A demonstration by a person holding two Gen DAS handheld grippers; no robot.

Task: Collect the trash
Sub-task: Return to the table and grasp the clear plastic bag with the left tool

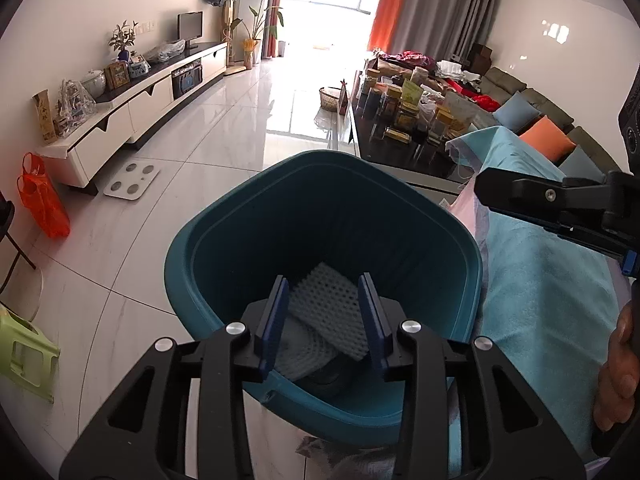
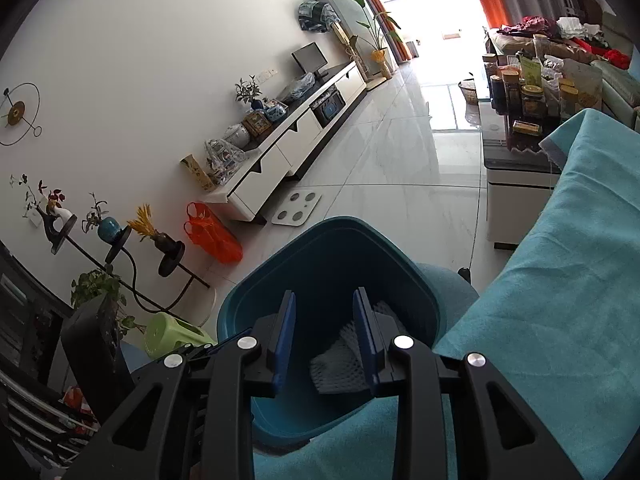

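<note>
Left hand-held gripper (image 1: 323, 312) spread, empty, lower centre, above bin (image 1: 224, 236); foam nets (image 1: 328, 304) inside. Right hand-held gripper (image 2: 325, 336) likewise spread, empty.

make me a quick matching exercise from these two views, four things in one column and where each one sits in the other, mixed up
Things:
1. foam net sheets
2. orange plastic bag
3. white scale
4. monitor

Places:
A. on the long TV cabinet
B. flat on the floor tiles, in front of the cabinet
C. inside the teal bin
D. on the floor by the cabinet's near end

Pairs: 1-C, 2-D, 3-B, 4-A
</note>
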